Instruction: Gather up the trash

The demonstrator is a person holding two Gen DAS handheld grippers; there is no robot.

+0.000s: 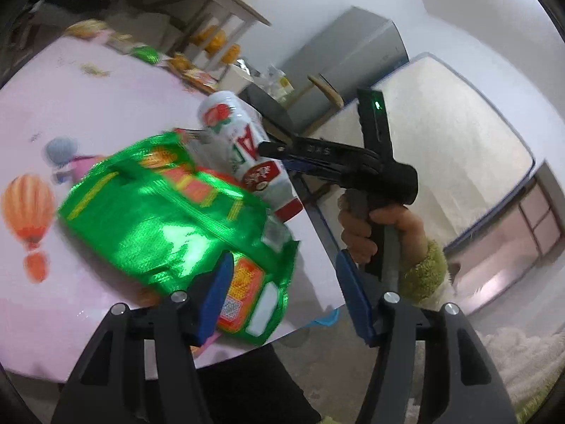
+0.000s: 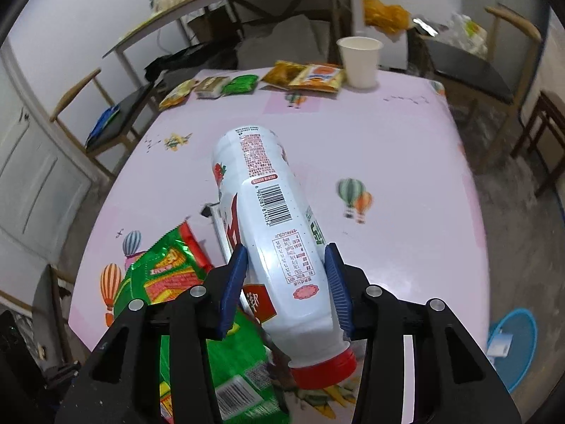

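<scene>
The right gripper point(image 2: 287, 282) clamps a white bottle point(image 2: 275, 233) above the pink table point(image 2: 406, 162). The left gripper point(image 1: 282, 293) is released over a green wrapper point(image 1: 169, 219) near the table's edge. Snack packets point(image 2: 303, 76) and a cup point(image 2: 360, 60) line the far edge; chairs point(image 2: 494, 63) crowd round.

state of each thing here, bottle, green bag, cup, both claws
white bottle: capped, tipped over, clamped by the right claw
right claw: shut on the bottle
left claw: open, over the bag's edge, not pinching it
green snack bag: flat on the table, crinkled
paper cup: upright on the far table edge
</scene>
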